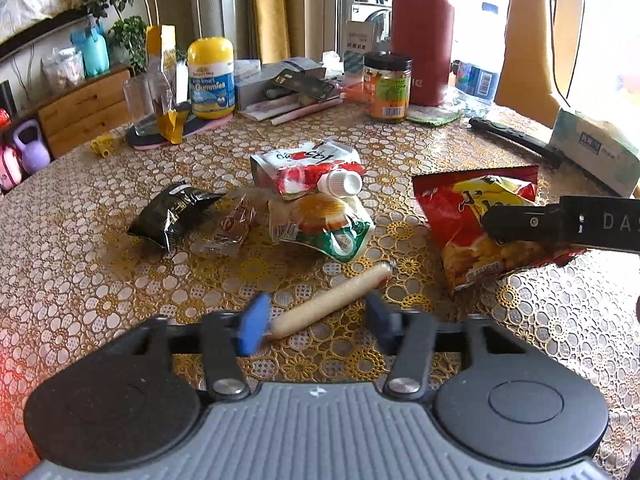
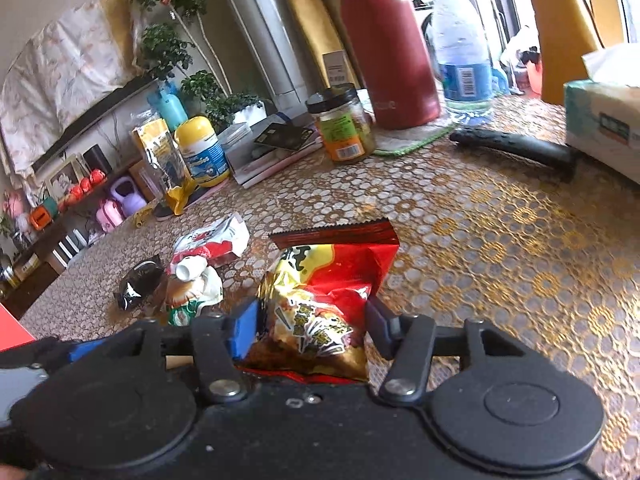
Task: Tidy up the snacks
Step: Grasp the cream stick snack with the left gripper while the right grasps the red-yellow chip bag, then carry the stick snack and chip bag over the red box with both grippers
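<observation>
A pale sausage stick (image 1: 332, 300) lies slantwise on the patterned tablecloth (image 1: 80, 280), between the blue pads of my left gripper (image 1: 316, 322). The left pad touches its near end, a gap shows beside the right pad, and the gripper is open. My right gripper (image 2: 311, 326) is shut on a red and yellow chips bag (image 2: 332, 280), both pads pressing its crumpled sides. One of its black fingers (image 1: 520, 224) lies across that chips bag (image 1: 464, 220). Further in lie a black packet (image 1: 172, 216), a clear wrapper (image 1: 232, 228), a red-white capped pouch (image 1: 308, 168) and a green-white pouch (image 1: 324, 224).
At the table's back stand a red flask (image 1: 422, 40), a dark-lidded jar (image 1: 386, 86), a yellow gummies bottle (image 1: 211, 78) and a water bottle (image 2: 460, 48). A tissue box (image 1: 596, 152) and a black handle (image 1: 516, 138) lie at the right.
</observation>
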A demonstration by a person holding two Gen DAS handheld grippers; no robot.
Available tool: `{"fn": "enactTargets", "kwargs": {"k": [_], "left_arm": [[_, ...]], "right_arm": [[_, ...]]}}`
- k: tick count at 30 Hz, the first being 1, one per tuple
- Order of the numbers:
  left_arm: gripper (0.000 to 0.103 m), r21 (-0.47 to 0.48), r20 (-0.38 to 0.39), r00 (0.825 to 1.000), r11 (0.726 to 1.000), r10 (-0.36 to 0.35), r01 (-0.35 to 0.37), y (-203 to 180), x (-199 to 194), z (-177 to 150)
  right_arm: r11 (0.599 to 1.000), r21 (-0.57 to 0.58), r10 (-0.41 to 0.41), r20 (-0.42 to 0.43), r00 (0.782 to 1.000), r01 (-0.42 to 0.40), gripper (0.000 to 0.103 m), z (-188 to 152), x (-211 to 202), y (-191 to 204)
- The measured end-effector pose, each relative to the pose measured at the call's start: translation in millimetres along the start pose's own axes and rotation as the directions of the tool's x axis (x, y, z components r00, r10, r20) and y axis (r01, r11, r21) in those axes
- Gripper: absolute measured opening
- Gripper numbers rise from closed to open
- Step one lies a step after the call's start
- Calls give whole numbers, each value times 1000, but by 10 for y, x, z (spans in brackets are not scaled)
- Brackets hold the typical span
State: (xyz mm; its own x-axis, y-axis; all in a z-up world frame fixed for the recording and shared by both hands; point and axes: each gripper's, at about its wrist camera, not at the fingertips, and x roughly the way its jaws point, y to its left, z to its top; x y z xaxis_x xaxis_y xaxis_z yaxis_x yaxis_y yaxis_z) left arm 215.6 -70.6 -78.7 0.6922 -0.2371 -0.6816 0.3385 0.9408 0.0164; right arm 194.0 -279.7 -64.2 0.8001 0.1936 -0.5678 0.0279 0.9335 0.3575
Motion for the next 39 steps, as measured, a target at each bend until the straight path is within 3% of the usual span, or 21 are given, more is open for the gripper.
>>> {"fn": "enactTargets", "kwargs": {"k": [4, 7, 21, 30, 33, 39], "left_arm": [[19, 9, -11, 1000, 1000, -16, 16, -51, -36, -5], [12, -8, -22, 1000, 1000, -12, 12, -67, -66, -12], [10, -84, 0, 1000, 996, -28, 28, -72, -589, -274], [10, -169, 85, 996, 986, 16, -1, 113, -1177, -414], [10, -194, 124, 992, 981, 33, -9, 186, -1407, -428], [10, -232, 185, 979, 972, 82, -38, 334, -1786, -440]], "right_arm": [[1000, 6, 5, 7, 1000, -5, 56, -11, -59, -5], [1000, 0, 8, 10, 1000, -8, 55, -17, -96, 15], [999, -32, 11, 34, 999, -10, 53, -57, -342, 131], [997, -73, 40, 34, 999, -37, 47, -157, -510, 299], [994, -97, 62, 34, 998, -58, 42, -202, -593, 404], [983, -151, 110, 41, 993, -102, 41, -237, -730, 654]]}}
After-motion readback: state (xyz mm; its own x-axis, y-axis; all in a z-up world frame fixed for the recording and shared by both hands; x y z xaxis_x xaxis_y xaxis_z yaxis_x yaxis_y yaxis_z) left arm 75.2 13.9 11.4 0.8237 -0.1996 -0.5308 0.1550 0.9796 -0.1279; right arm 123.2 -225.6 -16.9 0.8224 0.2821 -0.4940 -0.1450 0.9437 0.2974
